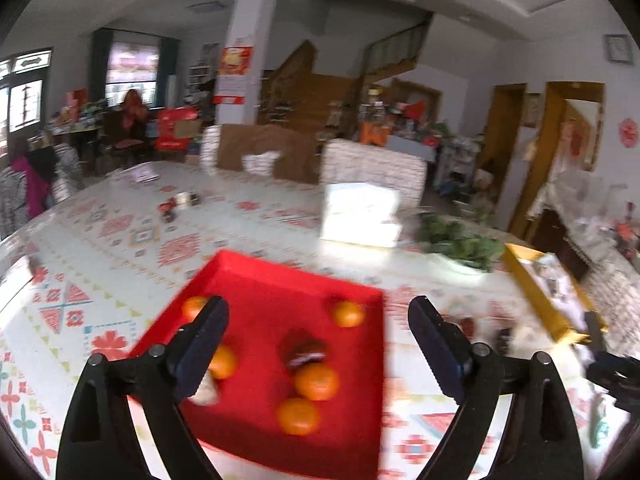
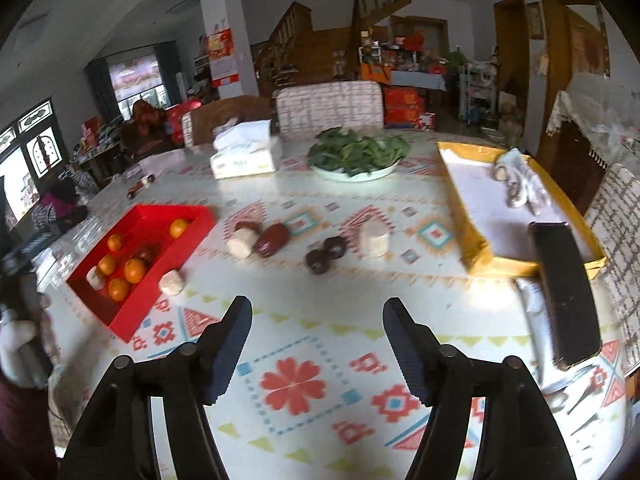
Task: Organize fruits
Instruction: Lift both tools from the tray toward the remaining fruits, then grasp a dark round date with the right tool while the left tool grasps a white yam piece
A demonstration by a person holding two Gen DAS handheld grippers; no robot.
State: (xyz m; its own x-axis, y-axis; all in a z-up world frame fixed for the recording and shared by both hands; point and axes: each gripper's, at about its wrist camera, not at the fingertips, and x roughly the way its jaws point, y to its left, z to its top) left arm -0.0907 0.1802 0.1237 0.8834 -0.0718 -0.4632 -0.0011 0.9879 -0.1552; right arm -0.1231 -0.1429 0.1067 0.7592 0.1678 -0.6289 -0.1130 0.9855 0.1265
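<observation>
On the left of the bench [image 2: 320, 344], which is covered in a patterned cloth, sits a red tray [image 2: 120, 312]. It holds five oranges [image 2: 135, 270], a dark red fruit [image 2: 146, 253] and a pale chunk [image 2: 95, 279] near its front corner. The left hand-held gripper [image 1: 318, 316] hovers above this tray with its jaws spread wide and nothing between them; in its own view an orange [image 1: 317, 381] lies just below the dark red fruit [image 1: 303, 350].

Just outside the tray's right wall lies another pale chunk [image 2: 172, 282]. Further right, on the cloth, a third pale chunk [image 2: 241, 242] touches a dark red oblong fruit [image 2: 273, 239]. Next come two dark round fruits [image 2: 326, 255] side by side, then a pale upright piece [image 2: 375, 239].

Behind these stand a tissue box [image 2: 244, 156] and a plate of green leaves [image 2: 358, 154].

The right hand-held gripper [image 2: 317, 320] hangs over the near part of the bench, jaws wide apart and empty, well short of the loose fruit.

On the right is a yellow tray [image 2: 476, 256] with a crumpled cloth [image 2: 518, 180] in it, and a dark flat object [image 2: 566, 288] resting across its front edge.
</observation>
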